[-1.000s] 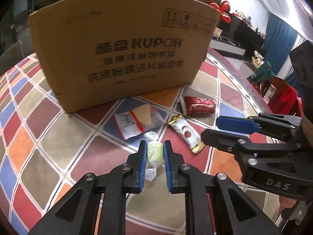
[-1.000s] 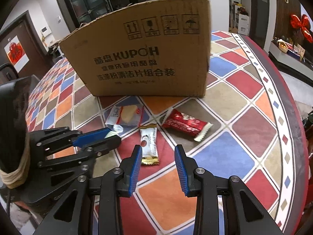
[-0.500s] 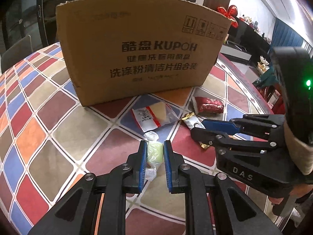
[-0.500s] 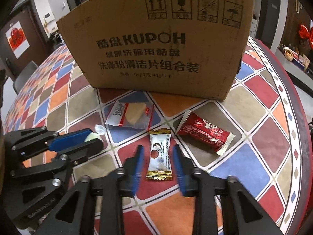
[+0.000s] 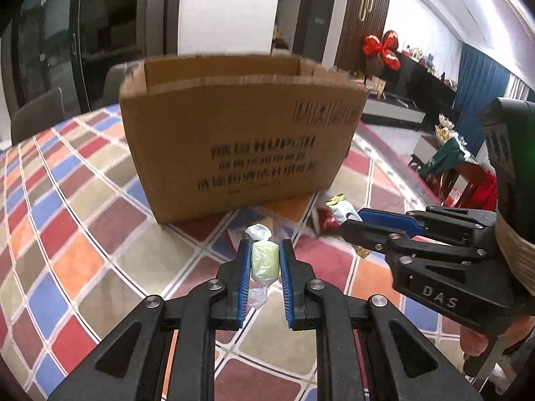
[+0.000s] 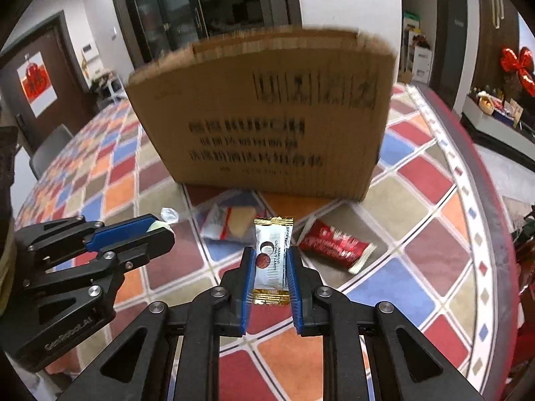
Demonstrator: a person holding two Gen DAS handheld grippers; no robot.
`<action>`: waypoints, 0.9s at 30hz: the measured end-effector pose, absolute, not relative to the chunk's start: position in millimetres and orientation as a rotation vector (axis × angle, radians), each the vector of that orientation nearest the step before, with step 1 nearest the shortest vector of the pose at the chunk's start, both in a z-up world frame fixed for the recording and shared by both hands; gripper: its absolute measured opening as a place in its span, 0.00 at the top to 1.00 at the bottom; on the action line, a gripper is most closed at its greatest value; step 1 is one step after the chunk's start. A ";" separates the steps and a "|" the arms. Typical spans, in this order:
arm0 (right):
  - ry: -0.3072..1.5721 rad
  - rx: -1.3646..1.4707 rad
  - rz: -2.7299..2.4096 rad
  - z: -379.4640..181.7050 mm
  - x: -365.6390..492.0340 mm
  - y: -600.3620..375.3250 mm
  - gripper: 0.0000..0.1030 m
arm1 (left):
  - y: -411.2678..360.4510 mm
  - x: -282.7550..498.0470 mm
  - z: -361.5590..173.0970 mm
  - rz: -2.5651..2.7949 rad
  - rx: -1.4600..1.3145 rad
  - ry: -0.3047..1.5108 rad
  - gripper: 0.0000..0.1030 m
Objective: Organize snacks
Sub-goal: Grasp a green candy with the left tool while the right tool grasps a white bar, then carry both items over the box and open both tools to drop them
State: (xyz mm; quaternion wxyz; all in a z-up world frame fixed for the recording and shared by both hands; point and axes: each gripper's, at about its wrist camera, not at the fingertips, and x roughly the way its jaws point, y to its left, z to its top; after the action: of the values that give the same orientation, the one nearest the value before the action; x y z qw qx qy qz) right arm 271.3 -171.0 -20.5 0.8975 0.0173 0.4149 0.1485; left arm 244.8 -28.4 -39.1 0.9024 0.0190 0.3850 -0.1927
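My left gripper (image 5: pixel 264 250) is shut on a pale green wrapped candy (image 5: pixel 265 262), held above the table. In the right wrist view it shows at the left as the left gripper (image 6: pixel 160 230). My right gripper (image 6: pixel 271 260) is shut on a white snack bar with gold ends (image 6: pixel 271 257), lifted off the table. In the left wrist view the right gripper (image 5: pixel 354 222) shows at the right with the bar's end (image 5: pixel 339 205) sticking out. An open cardboard box (image 6: pixel 264 123) stands behind. A red packet (image 6: pixel 334 244) and a clear cracker packet (image 6: pixel 230 222) lie in front of it.
The round table (image 6: pixel 414 173) has a chequered cloth of coloured squares and a dark red rim on the right. A chair (image 5: pixel 36 113) stands beyond the far left edge. A person's hand (image 5: pixel 474 344) holds the right gripper. Furniture and red bows line the far wall.
My right gripper has closed on the white snack bar and lifted it from the table. My left gripper has risen with the green candy. The box's open top has come into view.
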 end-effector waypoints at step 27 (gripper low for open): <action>0.541 0.024 0.332 123.5 276.2 -175.5 0.81 | -31.8 272.9 83.4 -0.393 0.121 0.526 0.83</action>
State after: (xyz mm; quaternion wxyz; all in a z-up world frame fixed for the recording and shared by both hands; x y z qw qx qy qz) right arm 276.2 -175.5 123.5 0.9500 0.0120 0.2660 0.1630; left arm 272.9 -31.8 83.4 0.9448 0.0592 0.2581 -0.1929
